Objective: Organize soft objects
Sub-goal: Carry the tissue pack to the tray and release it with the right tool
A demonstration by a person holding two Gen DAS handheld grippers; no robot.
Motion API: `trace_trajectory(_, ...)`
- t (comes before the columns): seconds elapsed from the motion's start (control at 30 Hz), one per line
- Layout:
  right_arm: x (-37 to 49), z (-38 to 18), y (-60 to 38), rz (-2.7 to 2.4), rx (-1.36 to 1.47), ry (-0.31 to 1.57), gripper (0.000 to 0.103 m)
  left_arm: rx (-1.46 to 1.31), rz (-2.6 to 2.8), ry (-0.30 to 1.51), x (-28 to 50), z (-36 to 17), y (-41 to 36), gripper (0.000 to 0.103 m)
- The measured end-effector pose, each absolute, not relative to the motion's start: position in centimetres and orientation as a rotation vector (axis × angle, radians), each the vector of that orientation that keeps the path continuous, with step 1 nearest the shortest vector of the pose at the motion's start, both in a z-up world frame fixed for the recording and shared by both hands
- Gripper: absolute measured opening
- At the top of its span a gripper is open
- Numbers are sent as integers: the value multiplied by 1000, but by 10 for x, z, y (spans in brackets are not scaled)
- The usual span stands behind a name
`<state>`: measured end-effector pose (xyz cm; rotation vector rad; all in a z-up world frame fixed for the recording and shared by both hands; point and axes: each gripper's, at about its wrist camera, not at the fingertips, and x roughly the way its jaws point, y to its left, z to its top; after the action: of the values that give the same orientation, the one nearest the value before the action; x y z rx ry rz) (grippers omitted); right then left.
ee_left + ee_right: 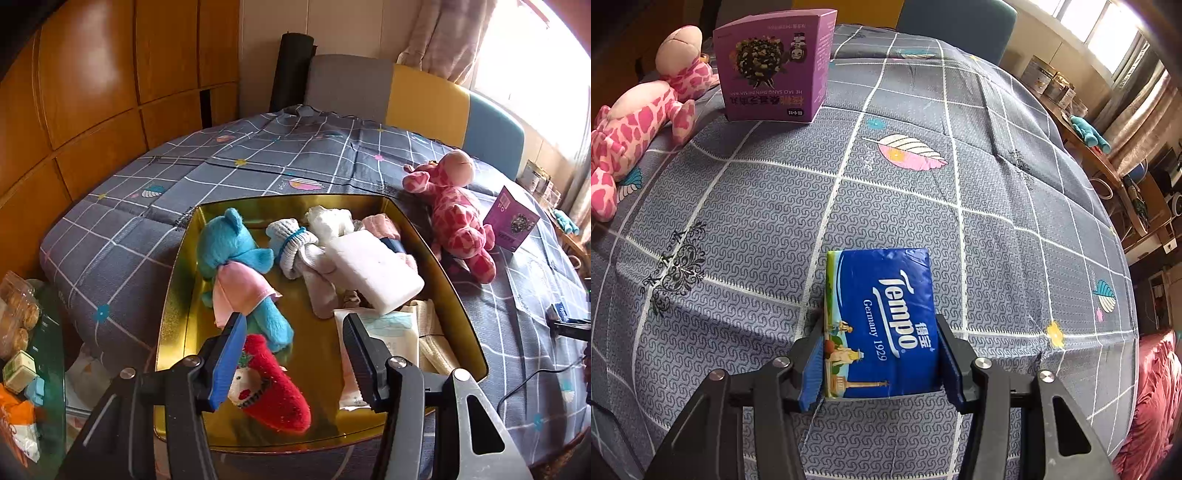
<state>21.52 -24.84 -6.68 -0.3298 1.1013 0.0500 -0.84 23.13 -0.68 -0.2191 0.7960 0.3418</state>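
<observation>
A gold tin tray [177, 295] on the table holds a blue plush bear [229, 247] with a pink cloth, rolled socks [295, 243], a white sponge block [373, 273], flat packets and a red Christmas sock [273, 391]. My left gripper [295, 325] hovers open above the tray's near part, with the red sock lying loose below its left finger [229, 365]. In the right wrist view my right gripper [881, 354] is shut on a blue Tempo tissue pack [882, 321] over the tablecloth. A pink spotted giraffe plush [454, 214] [639, 122] lies beside the tray.
A purple carton [772, 62] [511, 218] stands next to the giraffe. The grey checked tablecloth [923, 192] covers the table. Snack packs and boxes [18, 332] crowd a glass shelf at the left. Chairs [424, 96] stand behind the table; a black cable [528, 380] runs at right.
</observation>
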Motion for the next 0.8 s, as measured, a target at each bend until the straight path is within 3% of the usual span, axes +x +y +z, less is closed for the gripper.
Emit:
trace_trajectory(0.4,164,5,-155,319,-354,924,53,-235,354,779,-13,-8,235,60)
trace_trajectory(0.8,94,38,-10,861,-246,971,53,-265,398,767,-21,-6,251,65)
